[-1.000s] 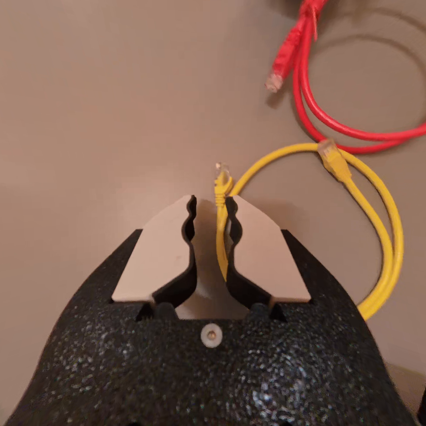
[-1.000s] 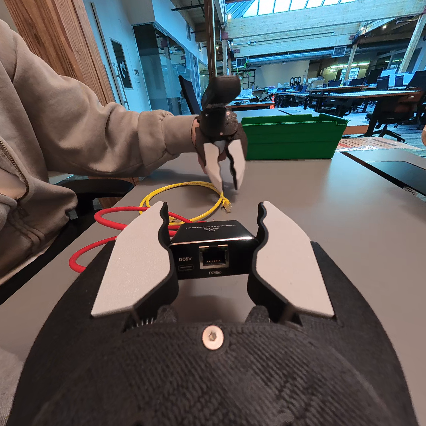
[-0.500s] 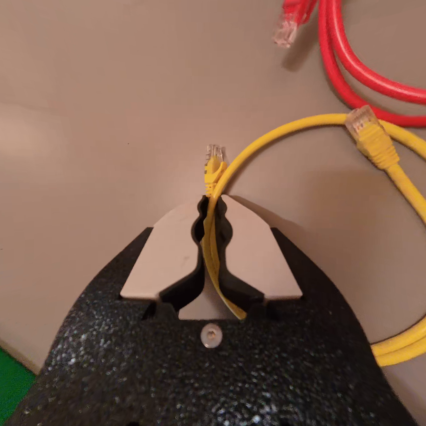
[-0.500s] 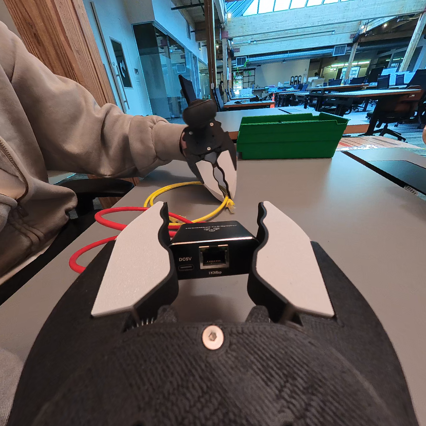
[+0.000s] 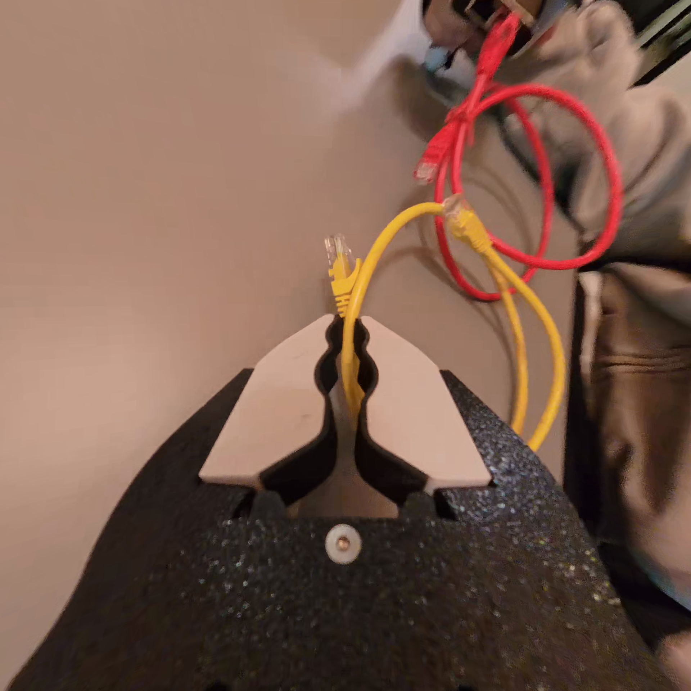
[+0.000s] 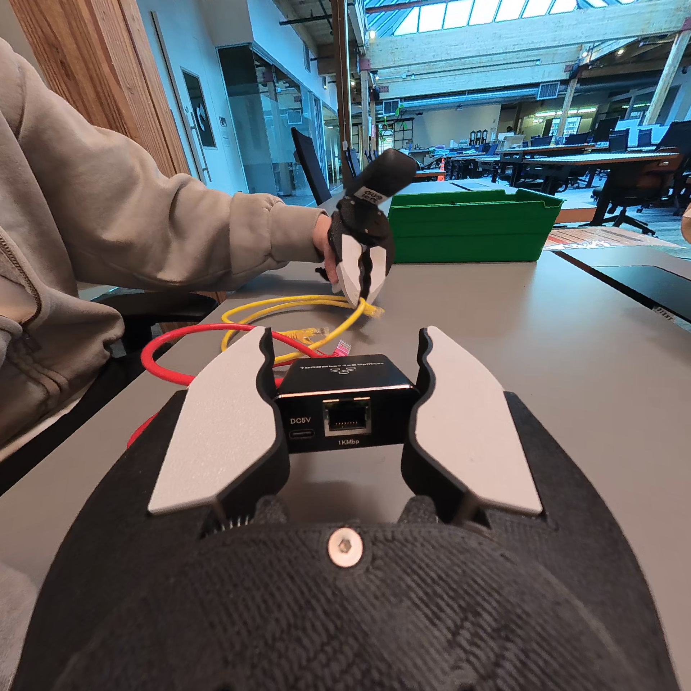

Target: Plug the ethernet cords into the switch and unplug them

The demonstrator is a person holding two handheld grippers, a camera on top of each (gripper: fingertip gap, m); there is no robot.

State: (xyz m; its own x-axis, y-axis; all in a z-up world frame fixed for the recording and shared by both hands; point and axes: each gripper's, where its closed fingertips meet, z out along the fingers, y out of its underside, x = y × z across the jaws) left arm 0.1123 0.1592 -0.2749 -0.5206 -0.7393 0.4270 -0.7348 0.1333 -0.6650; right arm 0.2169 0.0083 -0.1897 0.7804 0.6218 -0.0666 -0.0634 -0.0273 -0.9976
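A grey table (image 6: 523, 374) fills the middle of the right wrist frame. On it are seen a black switch (image 6: 346, 377), yellow (image 6: 284, 303) and red (image 6: 164, 347) cord loops at left, and a green bin (image 6: 467, 228) at upper right.

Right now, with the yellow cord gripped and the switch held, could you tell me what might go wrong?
1. The left hand-held gripper pinches the yellow cord behind its plug, so the plug may wobble or pivot at insertion.
2. The yellow cord's loop overlaps the red cord; lifting may drag it.
3. The switch could slide between the right hand-held gripper fingers when pushed.
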